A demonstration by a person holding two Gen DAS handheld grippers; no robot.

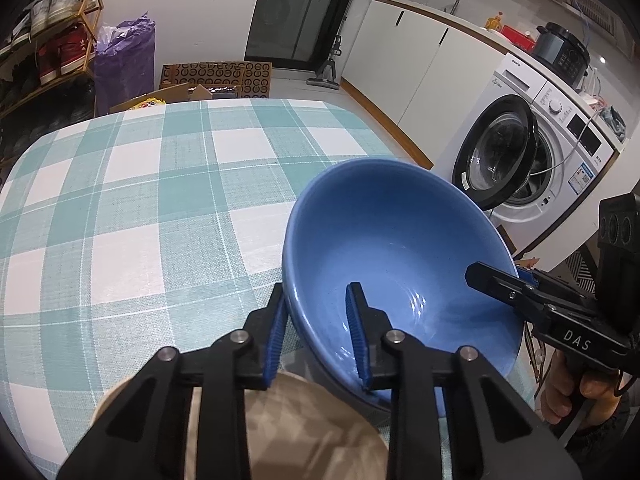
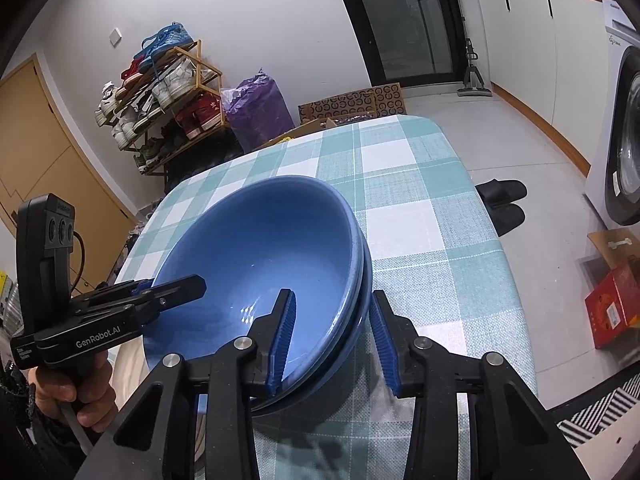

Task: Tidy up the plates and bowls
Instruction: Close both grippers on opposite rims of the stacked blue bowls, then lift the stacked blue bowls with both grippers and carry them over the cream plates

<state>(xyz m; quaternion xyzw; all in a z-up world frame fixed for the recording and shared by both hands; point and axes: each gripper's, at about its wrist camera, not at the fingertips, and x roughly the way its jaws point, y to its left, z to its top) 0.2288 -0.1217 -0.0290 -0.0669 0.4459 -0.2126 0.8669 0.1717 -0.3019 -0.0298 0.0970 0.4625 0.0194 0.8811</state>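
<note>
A blue bowl (image 1: 400,248) (image 2: 264,256) sits nested in a second blue bowl (image 2: 360,320) on the checked tablecloth (image 1: 140,200) (image 2: 420,220). My left gripper (image 1: 316,336) is open, its fingers straddling the bowl's near-left rim, one pad outside and one inside. My right gripper (image 2: 332,340) is open, its fingers straddling the right rim of both bowls. Each gripper shows in the other's view, at the bowl's opposite rim (image 1: 504,280) (image 2: 176,288). A beige plate (image 1: 312,432) lies under my left gripper, partly under the bowls.
The table edge falls off right of the bowls. A washing machine (image 1: 532,160) with its door open stands to the right. Slippers (image 2: 500,200) and a red box (image 2: 616,308) lie on the floor. A shoe rack (image 2: 160,92) and purple bag (image 2: 256,108) stand beyond the table.
</note>
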